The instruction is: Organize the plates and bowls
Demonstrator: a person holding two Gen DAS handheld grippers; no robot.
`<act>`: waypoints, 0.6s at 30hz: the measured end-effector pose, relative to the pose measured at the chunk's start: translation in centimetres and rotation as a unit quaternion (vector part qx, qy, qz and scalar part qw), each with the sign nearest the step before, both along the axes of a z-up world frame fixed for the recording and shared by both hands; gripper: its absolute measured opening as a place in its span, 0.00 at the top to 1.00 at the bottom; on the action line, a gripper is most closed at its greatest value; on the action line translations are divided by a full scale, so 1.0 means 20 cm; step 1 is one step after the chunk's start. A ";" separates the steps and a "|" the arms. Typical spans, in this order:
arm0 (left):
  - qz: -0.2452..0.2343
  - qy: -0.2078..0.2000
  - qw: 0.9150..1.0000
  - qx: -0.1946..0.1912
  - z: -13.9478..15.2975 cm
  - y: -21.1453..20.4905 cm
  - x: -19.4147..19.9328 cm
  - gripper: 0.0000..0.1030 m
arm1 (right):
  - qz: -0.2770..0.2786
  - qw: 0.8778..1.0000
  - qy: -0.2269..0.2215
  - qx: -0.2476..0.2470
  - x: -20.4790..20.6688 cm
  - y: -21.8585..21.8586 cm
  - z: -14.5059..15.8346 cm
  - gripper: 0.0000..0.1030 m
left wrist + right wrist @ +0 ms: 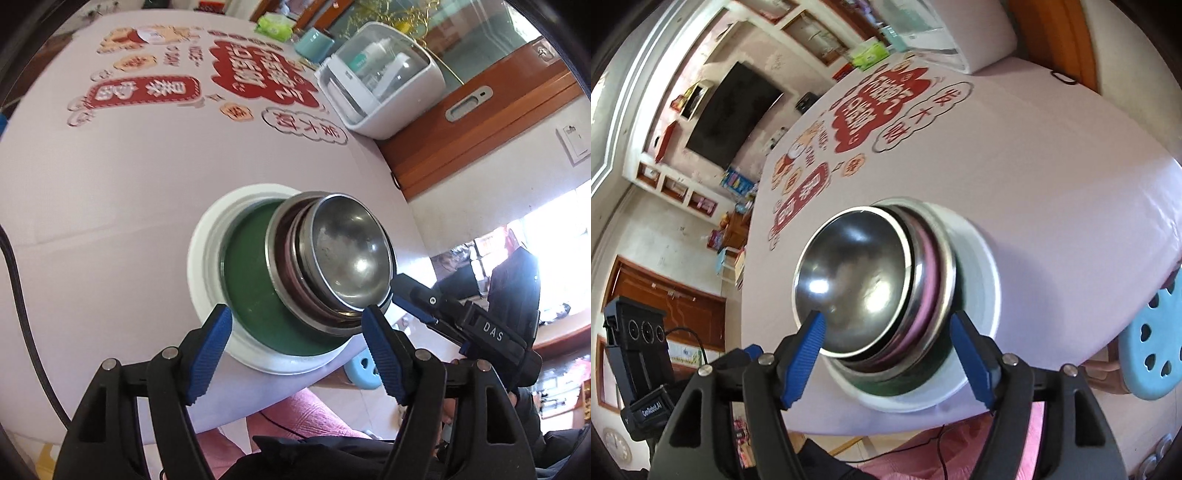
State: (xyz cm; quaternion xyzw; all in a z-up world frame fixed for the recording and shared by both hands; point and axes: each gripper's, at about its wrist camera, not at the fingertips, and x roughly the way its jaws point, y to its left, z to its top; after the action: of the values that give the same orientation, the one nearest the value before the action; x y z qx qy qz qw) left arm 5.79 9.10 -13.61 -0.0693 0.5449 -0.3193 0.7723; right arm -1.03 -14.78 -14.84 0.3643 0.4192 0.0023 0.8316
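Two pairs of tongs hang over one stack of dishes near the counter's (129, 192) close edge. In the left wrist view the left tongs (295, 350) stand apart, blue pads clear of everything, at the bottom of the frame. The stack sits at centre: a steel bowl (349, 251) nested in more steel bowls, on a green plate (255, 295), on a white plate (201, 258). The right tongs (886, 354) are likewise apart in the right wrist view, gripping nothing, with the same steel bowl (853, 280) just above them. A white lidded container (384, 81) stands on the counter at the upper right of the left view.
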 end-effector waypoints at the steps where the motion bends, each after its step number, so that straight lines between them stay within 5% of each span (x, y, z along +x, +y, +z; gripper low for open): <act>1: 0.008 -0.004 1.000 0.001 0.02 0.01 -0.02 0.31 | 0.007 1.000 0.001 -0.003 0.01 0.00 0.01 0.29; 15: 0.148 -0.049 0.987 0.036 0.17 -0.11 -0.24 0.30 | 0.115 0.990 -0.021 -0.074 -0.06 -0.06 0.22 0.13; 18: 0.158 -0.065 0.984 0.051 0.19 -0.17 -0.31 0.19 | 0.128 0.988 -0.022 -0.086 -0.09 -0.09 0.25 0.11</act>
State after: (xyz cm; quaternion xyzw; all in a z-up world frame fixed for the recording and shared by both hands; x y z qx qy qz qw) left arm -0.50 5.78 -9.74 -0.0942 0.4908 -0.1690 0.8495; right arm -2.83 -16.64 -9.86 0.2340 0.4424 0.0810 0.8620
